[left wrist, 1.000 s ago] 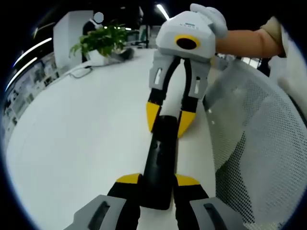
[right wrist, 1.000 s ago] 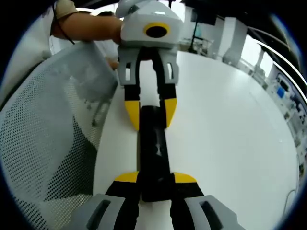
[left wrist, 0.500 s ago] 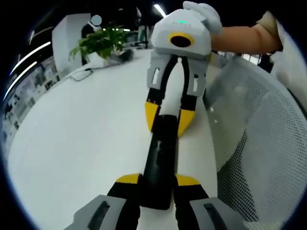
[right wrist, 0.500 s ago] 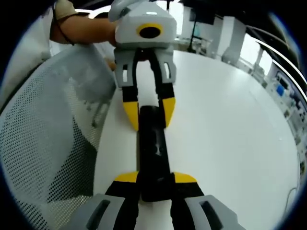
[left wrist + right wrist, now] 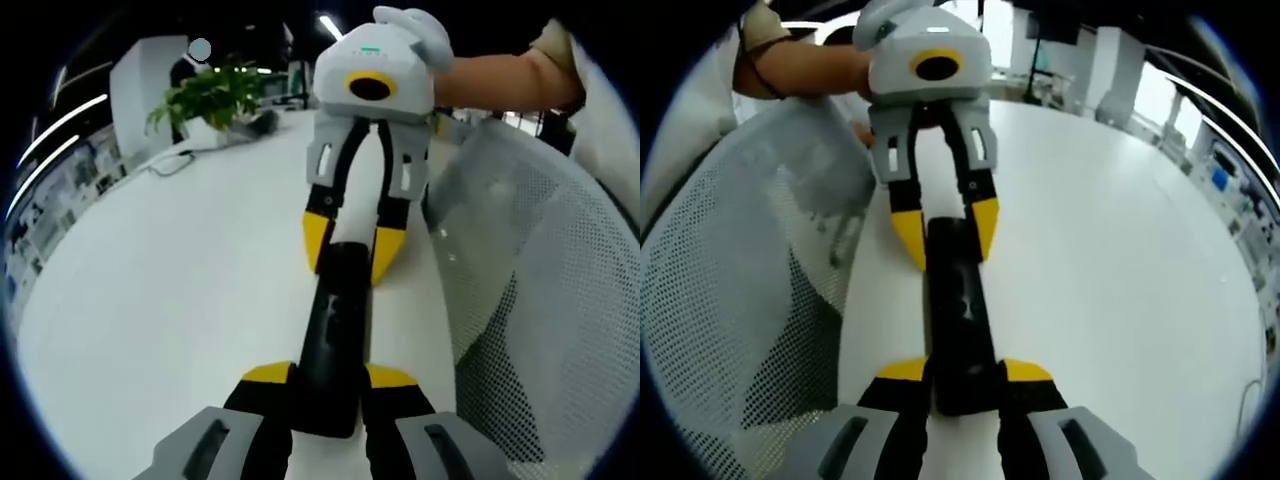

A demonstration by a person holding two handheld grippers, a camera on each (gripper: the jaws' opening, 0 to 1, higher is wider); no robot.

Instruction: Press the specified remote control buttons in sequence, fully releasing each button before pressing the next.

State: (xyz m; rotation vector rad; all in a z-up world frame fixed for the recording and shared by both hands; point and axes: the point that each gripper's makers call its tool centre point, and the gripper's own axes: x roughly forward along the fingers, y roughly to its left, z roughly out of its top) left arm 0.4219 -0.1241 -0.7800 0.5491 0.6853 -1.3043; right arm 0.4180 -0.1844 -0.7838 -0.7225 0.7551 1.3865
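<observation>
Remote (image 5: 335, 330), long and black, lies flat on a white table (image 5: 170, 290) near its edge, gripped at both ends by two yellow-tipped grippers that face each other along its length. In the left gripper view, the left gripper (image 5: 329, 377) rises from the bottom with its jaws closed against the near end of the remote, while the right gripper (image 5: 350, 245) reaches in from the top, its tips straddling the far end; a gloved hand (image 5: 415, 25) holds its white body. The right gripper view mirrors this: the right gripper (image 5: 964, 372) is clamped on the remote (image 5: 958, 315) at the bottom, and the left gripper (image 5: 943, 232) comes from above, tips on either side of the other end, seemingly touching it. The buttons are too dark to make out. A mesh chair back (image 5: 540, 300) stands just beside the table edge, and a potted plant (image 5: 205, 95) sits far across the table.
</observation>
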